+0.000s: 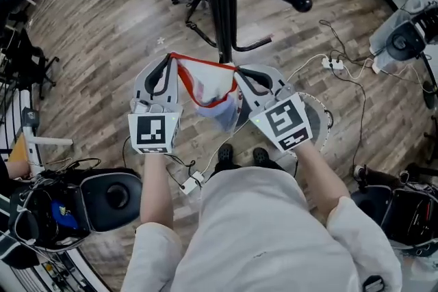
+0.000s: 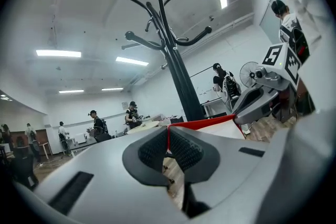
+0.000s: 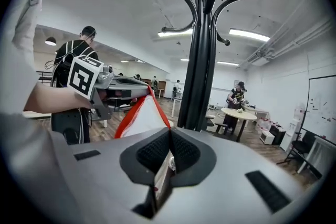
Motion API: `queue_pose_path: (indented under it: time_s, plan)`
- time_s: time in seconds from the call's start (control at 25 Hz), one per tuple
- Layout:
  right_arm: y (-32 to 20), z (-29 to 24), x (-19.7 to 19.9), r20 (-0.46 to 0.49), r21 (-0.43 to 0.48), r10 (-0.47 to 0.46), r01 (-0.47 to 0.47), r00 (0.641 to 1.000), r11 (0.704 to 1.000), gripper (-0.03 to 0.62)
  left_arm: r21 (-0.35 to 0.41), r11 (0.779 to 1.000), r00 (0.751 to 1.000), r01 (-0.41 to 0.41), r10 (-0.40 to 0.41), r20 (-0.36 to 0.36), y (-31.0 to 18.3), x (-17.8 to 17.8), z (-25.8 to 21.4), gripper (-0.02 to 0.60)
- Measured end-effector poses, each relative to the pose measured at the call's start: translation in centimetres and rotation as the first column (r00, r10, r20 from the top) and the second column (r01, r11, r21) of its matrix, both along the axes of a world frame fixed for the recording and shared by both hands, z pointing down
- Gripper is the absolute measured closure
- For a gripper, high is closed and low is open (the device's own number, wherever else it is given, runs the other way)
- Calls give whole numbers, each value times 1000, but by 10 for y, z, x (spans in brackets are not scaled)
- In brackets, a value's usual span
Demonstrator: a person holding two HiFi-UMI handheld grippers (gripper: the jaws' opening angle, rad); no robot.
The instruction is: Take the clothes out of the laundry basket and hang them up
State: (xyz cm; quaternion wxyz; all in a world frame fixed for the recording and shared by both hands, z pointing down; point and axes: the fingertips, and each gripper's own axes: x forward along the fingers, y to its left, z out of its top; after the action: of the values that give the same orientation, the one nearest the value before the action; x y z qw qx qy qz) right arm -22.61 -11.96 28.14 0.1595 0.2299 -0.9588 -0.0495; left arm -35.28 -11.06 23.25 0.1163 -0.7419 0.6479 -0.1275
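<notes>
- Above the wooden floor (image 1: 102, 44), just in front of the coat stand (image 1: 220, 3), the garment (image 1: 211, 89) is held in the air, stretched between the two grippers.
- The left gripper (image 1: 168, 66) is seen with its jaws closed tight on the red-trimmed edge at one end. The right gripper (image 1: 241, 76) is clamped likewise on the other end.
- The taut red edge is laid crosswise, from jaws to jaws, with the white and blue cloth sagging below it.
- The stand's pole is found just beyond the middle of that edge, with its curved hooks higher up. Neither hand is clearly nearer.
- Both forearms are extended forward side by side, and the grippers are pointed roughly level toward the pole.
- The coming move is judged to call for the edge to be lifted up to a hook.
</notes>
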Motion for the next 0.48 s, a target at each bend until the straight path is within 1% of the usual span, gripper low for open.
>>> queue_pose_path:
  time_s: [0.12, 0.24, 0.48]
  plan:
    - [-6, 3, 0, -6, -3, 47, -47, 999, 999, 586, 8, 999, 999, -48, 48, -6, -11, 1, 3, 556]
    - [-8, 7, -2, -12, -5, 78, -78, 997, 997, 586, 5, 997, 997, -79, 79, -16, -17, -1, 9, 555]
    - [-7, 14, -2, -20, -8, 139, -139, 990, 990, 585, -23, 991, 990, -132, 130, -60, -27, -5, 30, 555]
